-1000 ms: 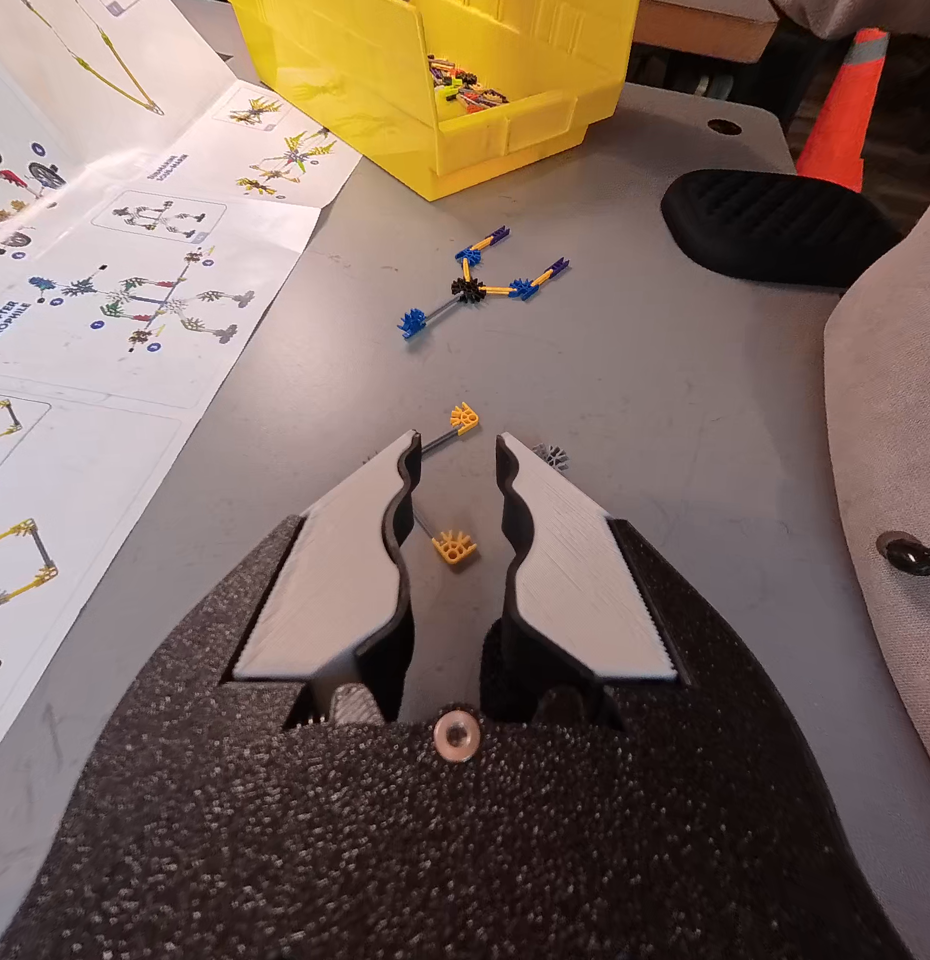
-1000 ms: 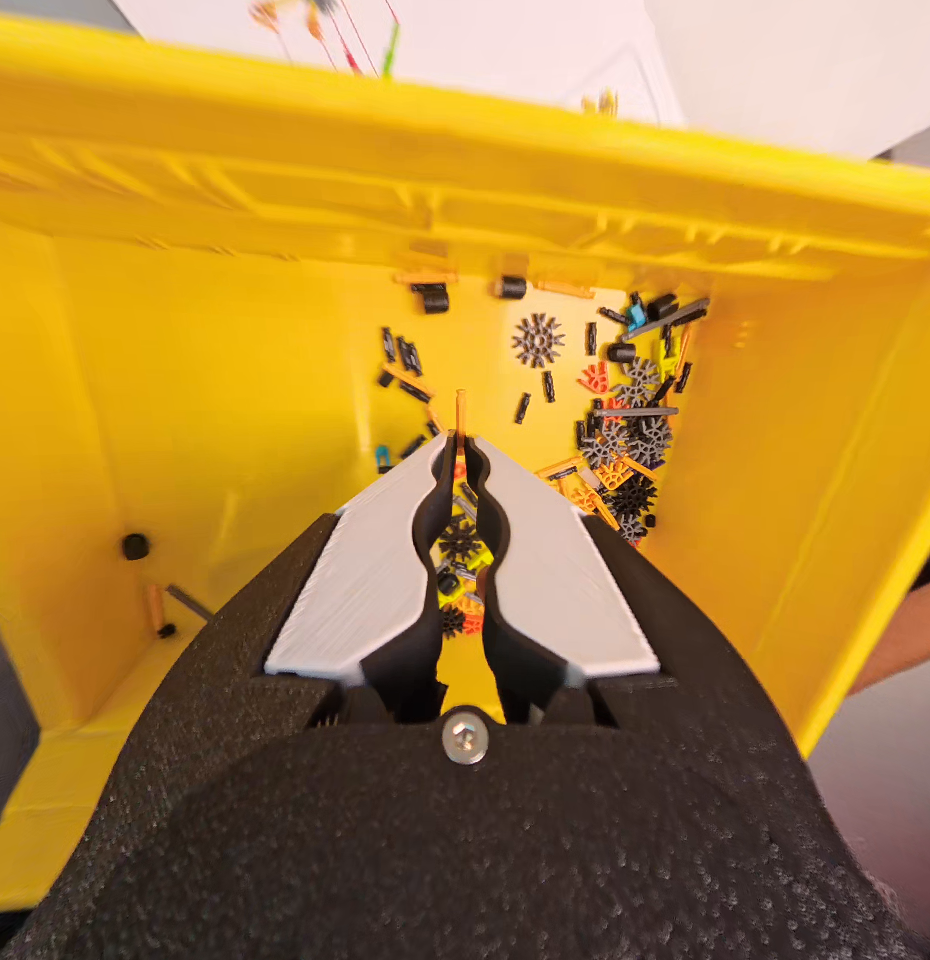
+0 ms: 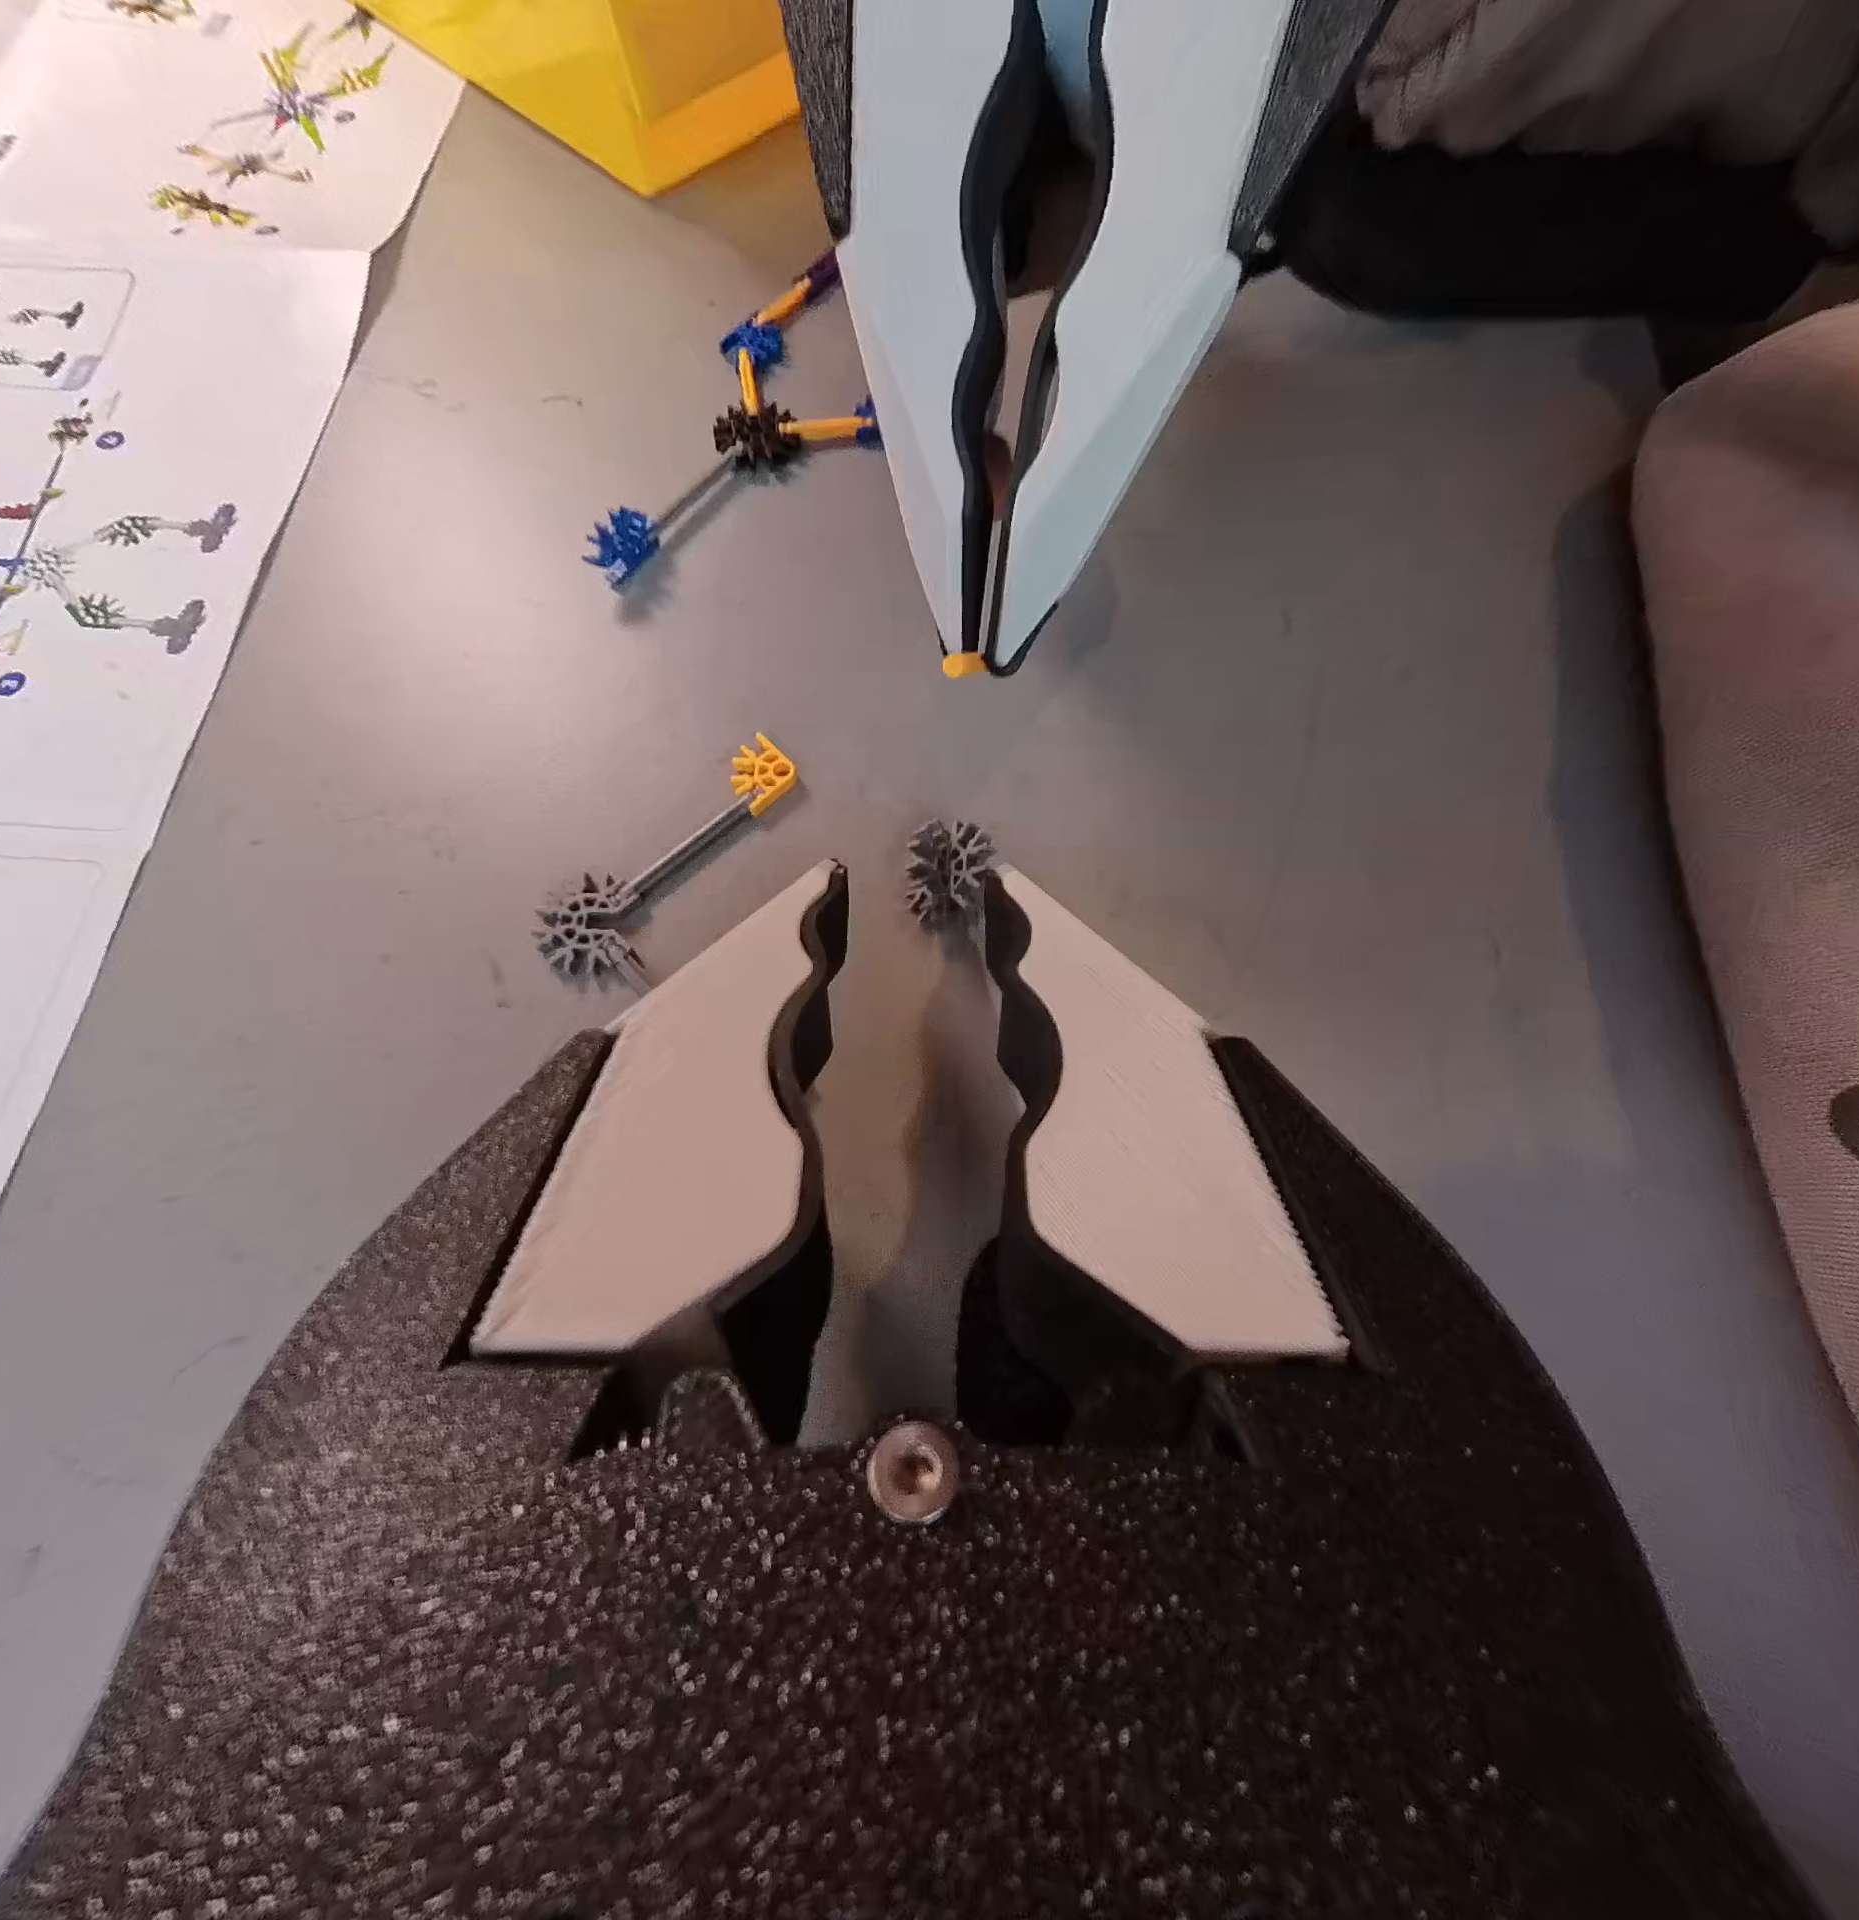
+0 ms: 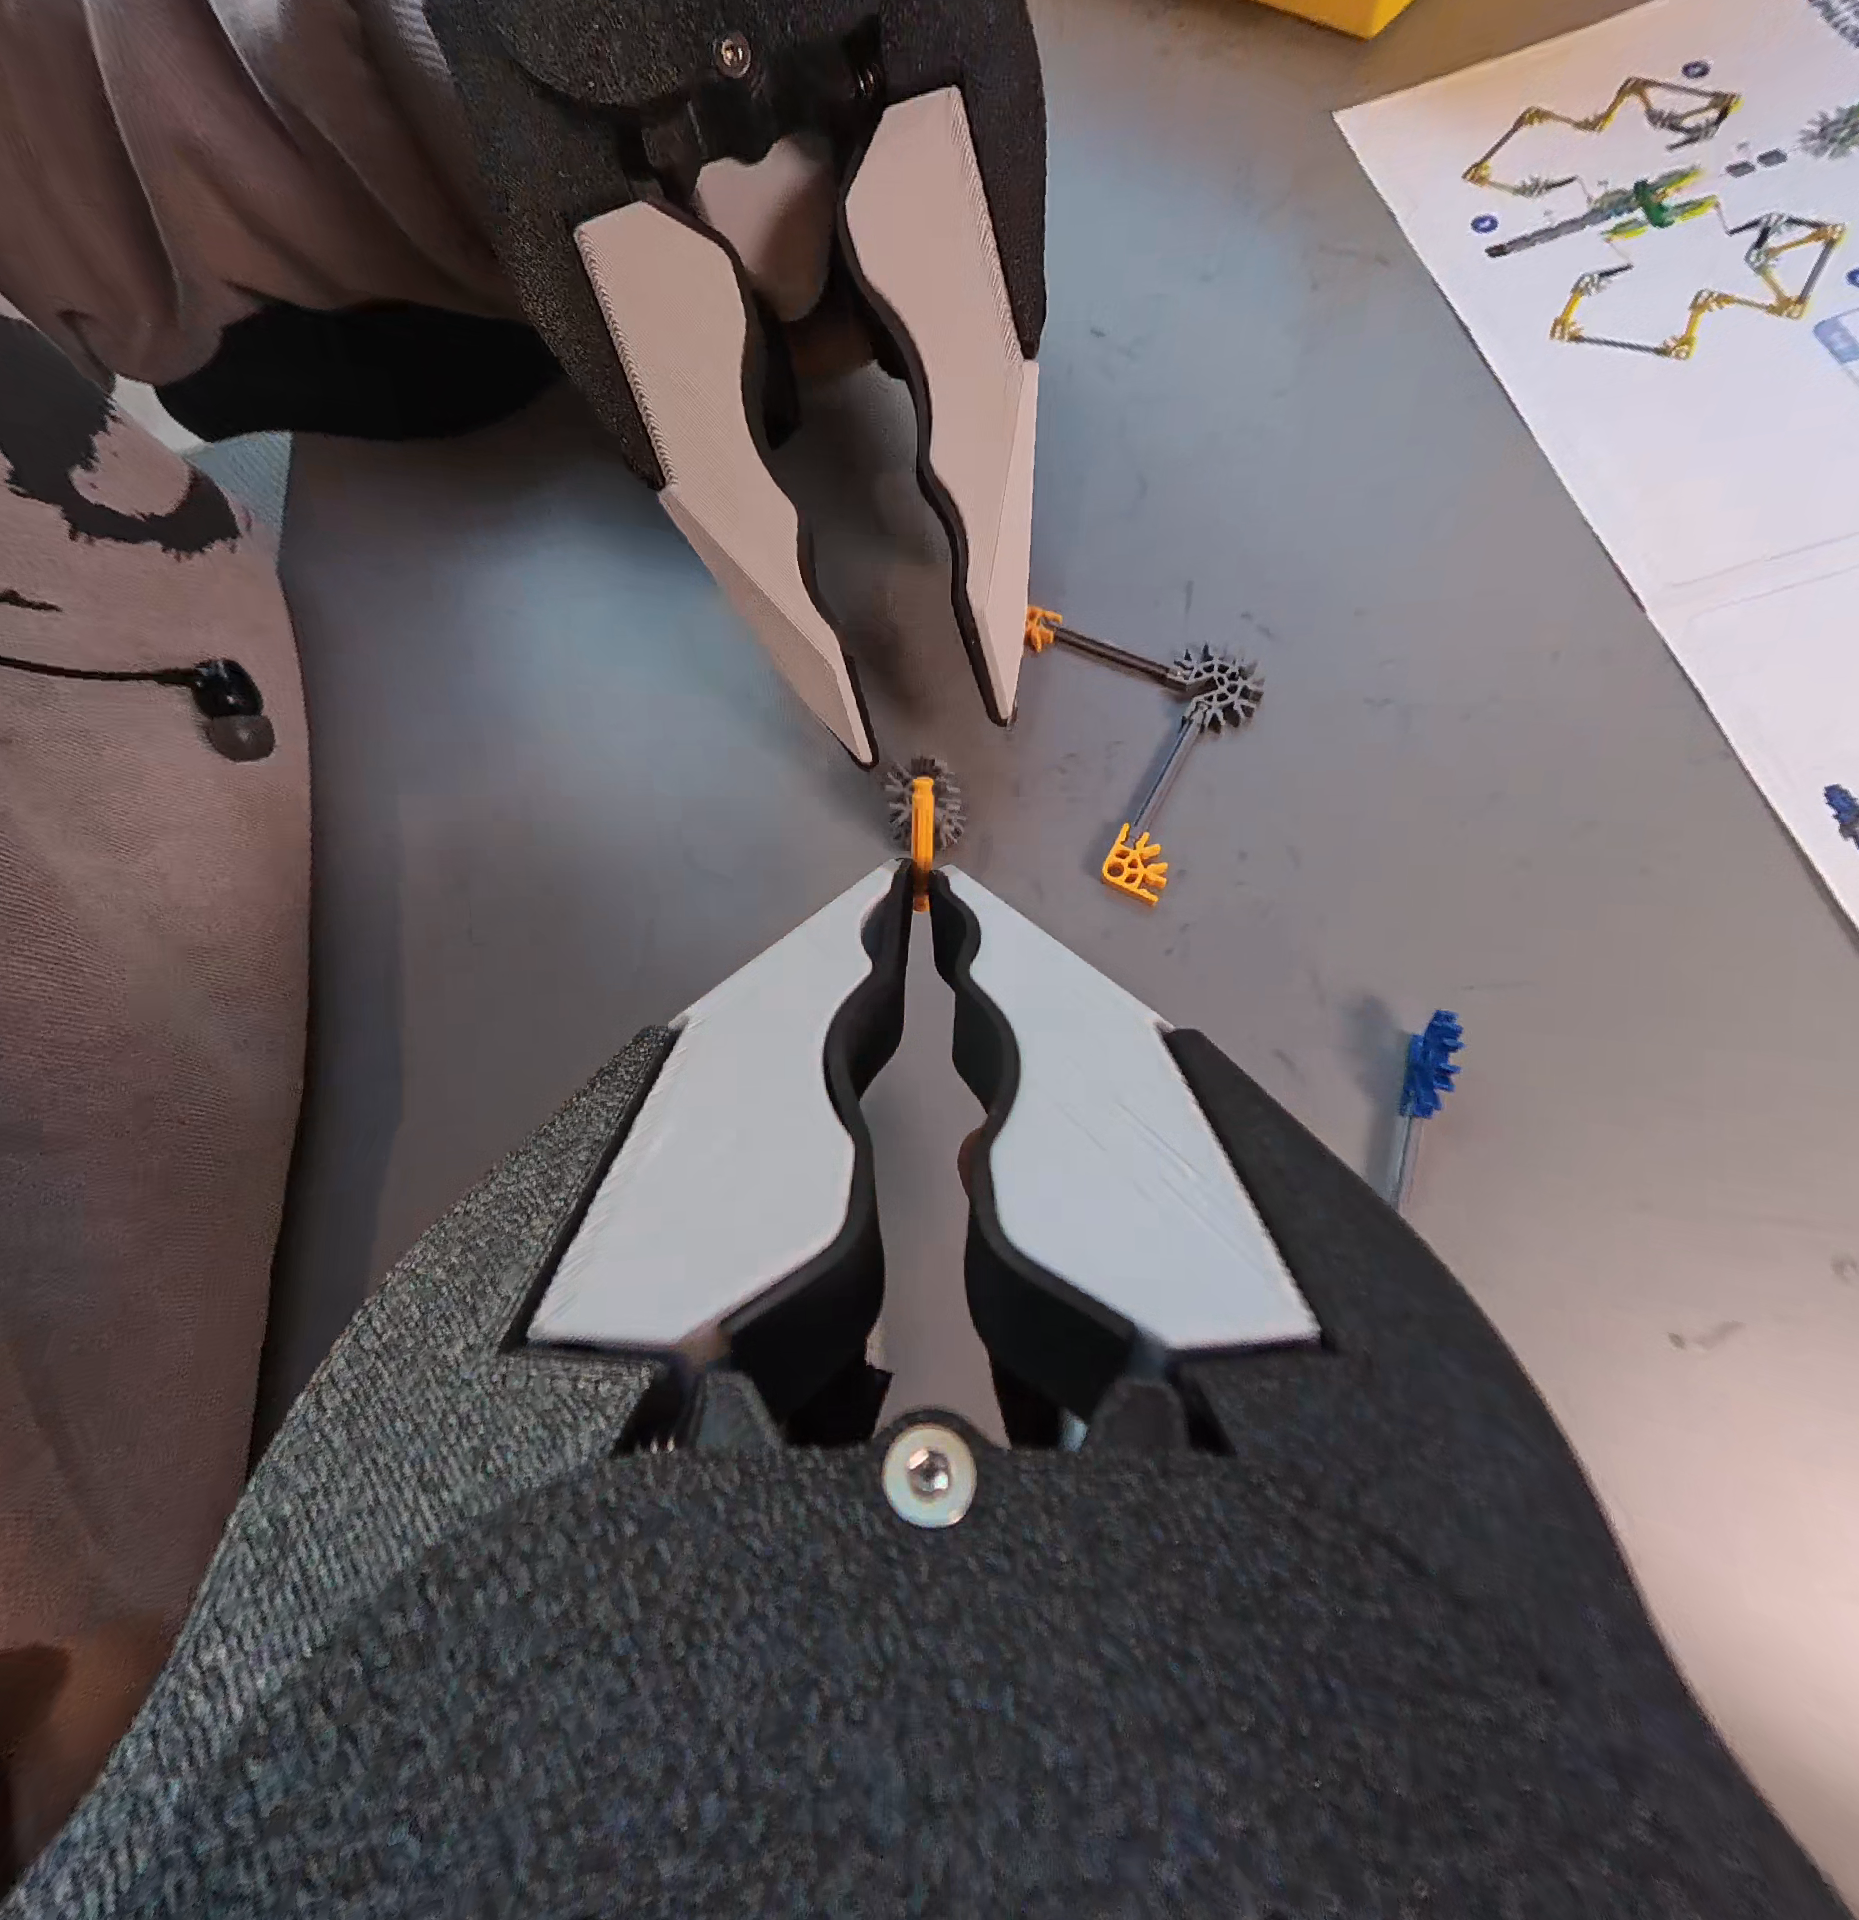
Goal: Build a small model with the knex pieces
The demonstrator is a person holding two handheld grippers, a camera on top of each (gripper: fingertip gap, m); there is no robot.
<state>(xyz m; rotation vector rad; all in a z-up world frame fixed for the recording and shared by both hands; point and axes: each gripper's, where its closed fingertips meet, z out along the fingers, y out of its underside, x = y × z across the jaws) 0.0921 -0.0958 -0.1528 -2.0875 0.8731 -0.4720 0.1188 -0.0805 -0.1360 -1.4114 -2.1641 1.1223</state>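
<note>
My left gripper point(image 3: 914, 878) is open and low over the grey table point(image 3: 1320, 727). A loose grey snowflake connector point(image 3: 946, 868) lies between its tips, against the right fingertip point(image 3: 998, 894). My right gripper point(image 4: 920, 883) is shut on a short orange rod point(image 4: 920, 857), which points at the grey connector point(image 4: 923, 800). In the left wrist view the right gripper point(image 3: 982, 655) comes in from the far side, and the rod's tip point(image 3: 963, 663) is a short way from the connector. The left gripper point(image 4: 930, 727) also shows open in the right wrist view.
A small assembly of a grey connector point(image 3: 582, 930), rods and yellow connectors point(image 3: 764, 774) lies left of my left gripper. A blue, black and yellow assembly point(image 3: 759, 431) lies farther off. A yellow bin point(image 3: 634, 83) and an instruction sheet point(image 3: 125, 468) are at the left. A person's grey clothing point(image 3: 1756, 831) is at the right. Tip to tip, the grippers are about 4 centimeters apart.
My right gripper has left the yellow bin with the orange rod and now faces my left gripper over the table. My left gripper moved off the yellow-connector assembly to the loose grey connector.
</note>
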